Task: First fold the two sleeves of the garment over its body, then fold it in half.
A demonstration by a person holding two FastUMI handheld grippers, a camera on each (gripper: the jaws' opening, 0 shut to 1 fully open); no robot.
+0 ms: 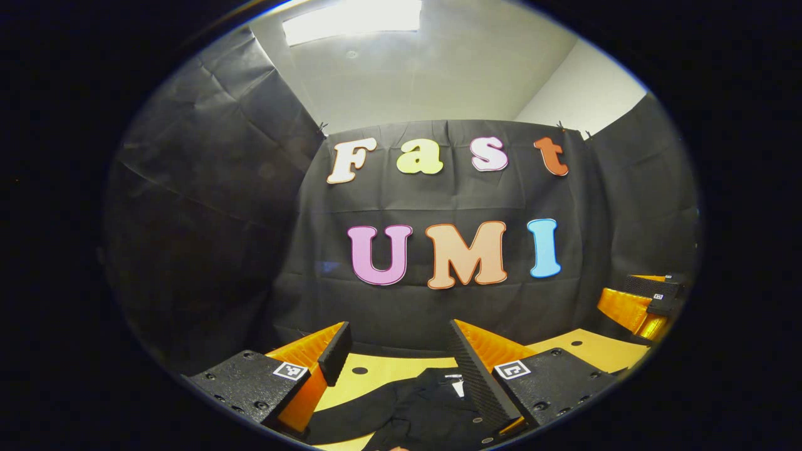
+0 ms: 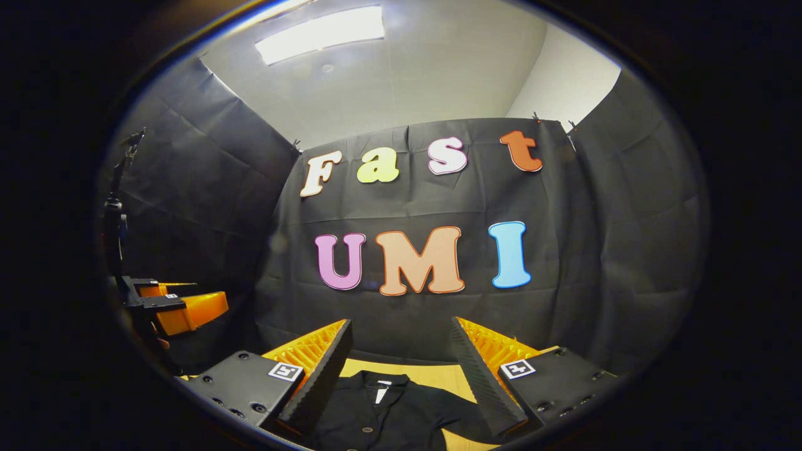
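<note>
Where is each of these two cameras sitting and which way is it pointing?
Left gripper view: rides on the left gripper, faces the booth wall over the black garment on the table; its open fingers show below, the right gripper off to one side.
Right gripper view: rides on the right gripper, faces the same wall; open fingers below, left gripper farther off.
Shared: wall, garment, table, both grippers.

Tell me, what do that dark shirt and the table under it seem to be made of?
The shirt looks like soft, matte black woven cloth: it lies limp, with a collar, small round buttons and gentle creases. The table looks like smooth yellowish board, maybe wood or laminate; its flat, even surface with a dull sheen suggests so, though no grain is clear enough to tell.
</note>
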